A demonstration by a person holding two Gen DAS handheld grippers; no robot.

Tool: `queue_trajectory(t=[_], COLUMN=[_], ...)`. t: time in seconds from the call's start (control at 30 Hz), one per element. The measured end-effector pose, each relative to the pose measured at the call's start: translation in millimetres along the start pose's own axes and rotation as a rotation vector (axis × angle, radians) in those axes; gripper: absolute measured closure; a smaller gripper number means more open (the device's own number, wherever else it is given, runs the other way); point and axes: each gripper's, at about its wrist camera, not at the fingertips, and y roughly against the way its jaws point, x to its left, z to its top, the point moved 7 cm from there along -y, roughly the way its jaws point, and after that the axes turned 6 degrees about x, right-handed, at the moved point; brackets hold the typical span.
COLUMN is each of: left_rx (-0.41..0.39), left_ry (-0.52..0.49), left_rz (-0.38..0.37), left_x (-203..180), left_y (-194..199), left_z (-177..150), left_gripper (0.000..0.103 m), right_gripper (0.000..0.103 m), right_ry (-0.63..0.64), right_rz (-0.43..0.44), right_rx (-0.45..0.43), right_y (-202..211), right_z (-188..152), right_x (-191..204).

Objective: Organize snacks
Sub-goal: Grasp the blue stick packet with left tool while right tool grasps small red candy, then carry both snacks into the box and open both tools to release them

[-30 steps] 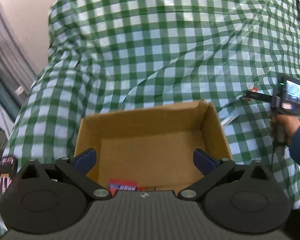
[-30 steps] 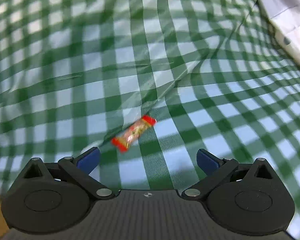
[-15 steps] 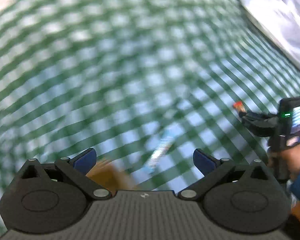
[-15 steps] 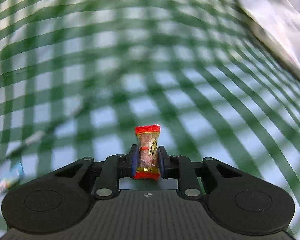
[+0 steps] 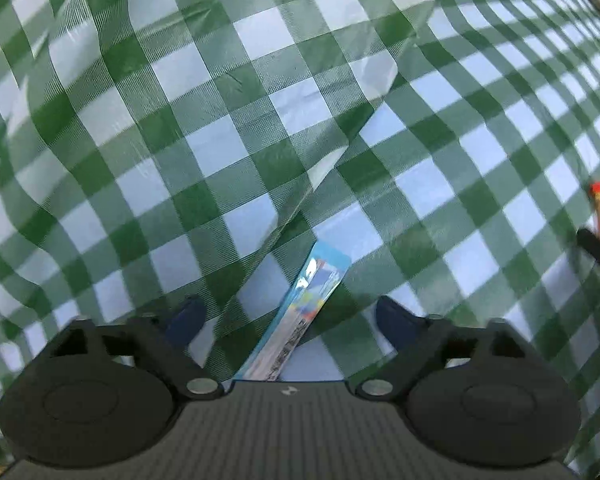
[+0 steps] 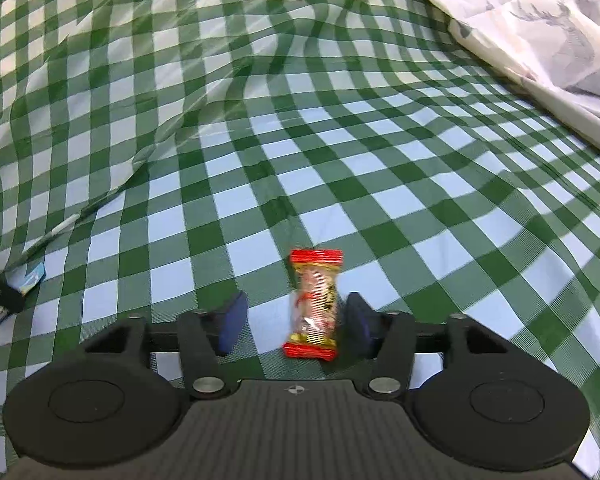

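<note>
- Left tongs (image 5: 290,314) closing, now low over the long blue snack stick (image 5: 300,312), which lies between the pads untouched – cardboard box gone from view.
- Right tongs (image 6: 294,326) opening; red-ended candy (image 6: 314,304) between, loose against the right pad, above the green checked cloth (image 6: 380,160).

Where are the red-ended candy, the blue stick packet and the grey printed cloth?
red-ended candy (image 6: 315,304), right wrist view, wrapper middle.
blue stick packet (image 5: 306,306), left wrist view, printed middle.
grey printed cloth (image 6: 540,32), right wrist view, top face.
</note>
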Motion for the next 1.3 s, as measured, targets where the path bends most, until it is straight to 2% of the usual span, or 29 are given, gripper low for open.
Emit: queue_trajectory(t=[0.07,0.13,0.17,0.23,0.3,0.4,0.5,0.7,0.83,1.0,1.17,1.3], left_rx=[0.051,0.051,0.048,0.055,0.047,0.013,-0.05,-0.184,-0.268,-0.325,-0.335,-0.325], left_ry=[0.064,0.129,0.132,0.153,0.18,0.199,0.2,0.22,0.231,0.281,0.35,0.408], left_rz=[-0.058,-0.115,-0.118,-0.126,-0.15,-0.181,-0.214,-0.214,-0.175,-0.107,-0.027,0.021], left_x=[5,10,11,12,10,4,-9,-20,-22,-12,8,23], left_y=[-9,-7,-6,-3,5,27,72,156,205,258,286,295], left_z=[-3,-6,-9,-18,-31,-56,-81,-129,-165,-235,-317,-380], left_gripper=[0.046,0.069,0.087,0.088,0.089,0.09,0.09,0.09,0.09,0.089,0.089,0.089], right_gripper=[0.039,0.042,0.045,0.069,0.081,0.084,0.084,0.084,0.084,0.084,0.084,0.084], right_ry=[0.015,0.022,0.028,0.044,0.036,-0.031,-0.051,-0.038,-0.01,0.058,0.134,0.198], right_rz=[-0.004,-0.006,-0.016,-0.038,-0.029,0.008,0.03,0.11,0.184,0.294,0.412,0.494], right_rx=[-0.002,-0.006,-0.007,-0.007,0.011,0.04,0.016,-0.045,-0.068,-0.066,-0.027,0.007], right_y=[-1,-2,-1,1,5,19,49,127,185,252,308,347], right_z=[0,-2,-2,-4,-5,-7,-8,-9,-16,-40,-75,-104], right_x=[1,1,1,-1,-5,-11,-10,9,30,65,105,135])
